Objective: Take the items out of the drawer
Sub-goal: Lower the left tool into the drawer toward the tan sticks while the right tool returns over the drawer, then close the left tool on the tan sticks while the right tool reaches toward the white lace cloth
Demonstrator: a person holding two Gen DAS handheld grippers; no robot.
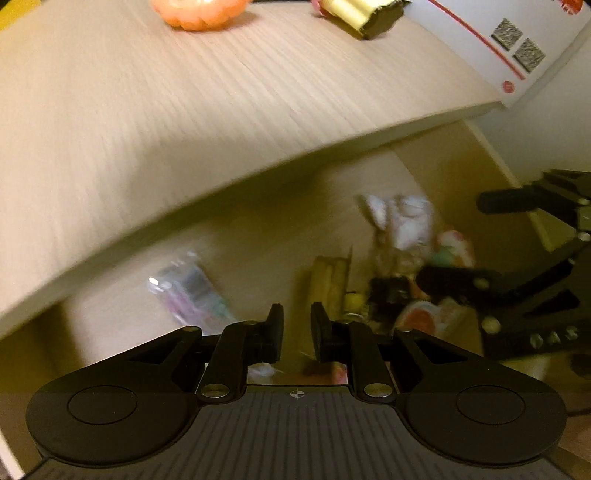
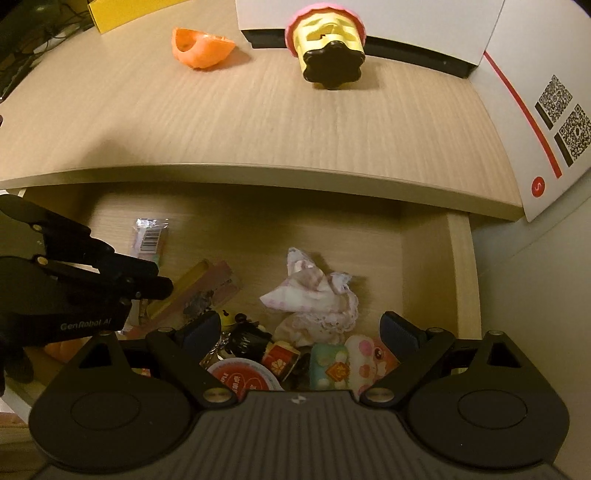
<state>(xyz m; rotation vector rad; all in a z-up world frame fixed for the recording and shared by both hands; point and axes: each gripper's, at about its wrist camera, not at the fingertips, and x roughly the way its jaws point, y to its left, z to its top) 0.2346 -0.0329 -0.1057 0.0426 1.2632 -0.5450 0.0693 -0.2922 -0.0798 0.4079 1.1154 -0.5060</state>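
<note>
The drawer [image 2: 460, 277] stands pulled out under the wooden tabletop [image 2: 258, 122]. Inside lie a white-pink lace cloth [image 2: 314, 295], a clear packet with a barcode [image 2: 149, 236], a yellow-pink box [image 2: 199, 284], a black keychain figure [image 2: 245, 336], a red round lid [image 2: 240, 376] and a pastel plush [image 2: 351, 362]. My right gripper [image 2: 301, 328] hangs wide open over the plush and lid, holding nothing. My left gripper [image 1: 297, 319] points down over the drawer's left part near the yellow box [image 1: 328, 284], its jaws only narrowly apart and empty. It also shows from the side [image 2: 159, 280].
An orange toy [image 2: 201, 50] and a yellow, black and pink toy [image 2: 327, 48] lie on the tabletop. A white box with a red stripe and QR codes [image 2: 535, 92] stands at the table's right end. A yellow box [image 2: 118, 13] sits at the back left.
</note>
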